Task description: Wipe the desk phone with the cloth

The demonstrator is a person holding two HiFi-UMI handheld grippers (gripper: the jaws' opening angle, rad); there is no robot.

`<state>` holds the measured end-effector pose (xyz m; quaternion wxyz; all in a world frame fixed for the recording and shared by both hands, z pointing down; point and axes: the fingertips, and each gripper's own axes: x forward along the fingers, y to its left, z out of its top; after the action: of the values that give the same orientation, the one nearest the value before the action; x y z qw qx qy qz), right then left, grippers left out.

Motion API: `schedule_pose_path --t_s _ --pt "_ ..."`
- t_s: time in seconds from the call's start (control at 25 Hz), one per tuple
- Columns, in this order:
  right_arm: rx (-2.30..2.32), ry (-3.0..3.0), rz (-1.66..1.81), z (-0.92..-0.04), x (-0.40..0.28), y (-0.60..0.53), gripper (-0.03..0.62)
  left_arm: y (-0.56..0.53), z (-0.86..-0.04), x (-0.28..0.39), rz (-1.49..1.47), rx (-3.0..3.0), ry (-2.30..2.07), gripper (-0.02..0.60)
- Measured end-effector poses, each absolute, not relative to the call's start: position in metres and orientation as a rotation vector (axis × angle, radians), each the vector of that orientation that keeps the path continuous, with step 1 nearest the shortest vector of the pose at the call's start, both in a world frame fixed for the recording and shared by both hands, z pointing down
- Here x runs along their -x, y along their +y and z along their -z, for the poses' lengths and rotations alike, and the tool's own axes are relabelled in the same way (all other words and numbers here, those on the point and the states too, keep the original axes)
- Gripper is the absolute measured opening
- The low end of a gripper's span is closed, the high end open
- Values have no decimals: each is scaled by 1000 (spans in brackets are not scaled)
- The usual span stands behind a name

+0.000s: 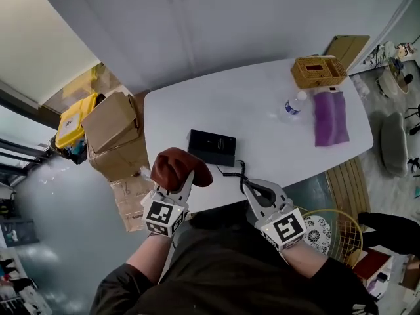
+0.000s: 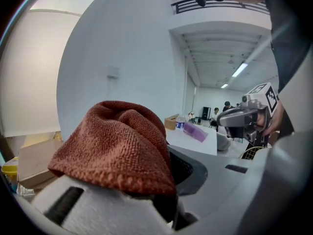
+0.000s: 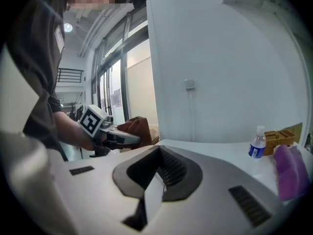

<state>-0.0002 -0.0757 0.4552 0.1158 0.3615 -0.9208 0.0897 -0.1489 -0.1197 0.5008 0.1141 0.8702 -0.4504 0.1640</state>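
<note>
Left gripper [image 1: 186,178] jaws are clamped on a bunched rust-red cloth [image 2: 115,141], which drapes over both fingers. The cloth sits at the near left corner of the black desk phone [image 1: 212,146]; contact cannot be confirmed. The phone lies by the near edge of the white table [image 1: 262,97], its cord [image 1: 235,170] trailing towards the right gripper [image 1: 254,190]. Right gripper jaws are together, holding nothing. A purple cloth [image 1: 330,118], wicker basket [image 1: 318,71] and water bottle [image 1: 293,106] occupy the far right corner. Both forearms reach forward from the near edge

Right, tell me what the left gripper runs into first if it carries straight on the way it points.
Probably the black desk phone: the left gripper, jaws shut on the rust-red cloth, aims at its near left corner in the head view. Height is unclear, though.
</note>
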Motion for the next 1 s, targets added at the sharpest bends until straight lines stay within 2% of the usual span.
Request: schedule_pose_path --t_s 0.2,0.56,1.0 --pt "-1007 -2692 -336 -474 -17 -93 26 -159 -543 146 -679 -2451 -1355 57" --pt "-950 -2669 -364 -487 -37 -109 26 -187 -628 138 -1268 -2290 -1225 57" --pt "-901 -2637 -409 -494 -54 -117 26 -181 -666 100 -1630 -2212 -1062 57"
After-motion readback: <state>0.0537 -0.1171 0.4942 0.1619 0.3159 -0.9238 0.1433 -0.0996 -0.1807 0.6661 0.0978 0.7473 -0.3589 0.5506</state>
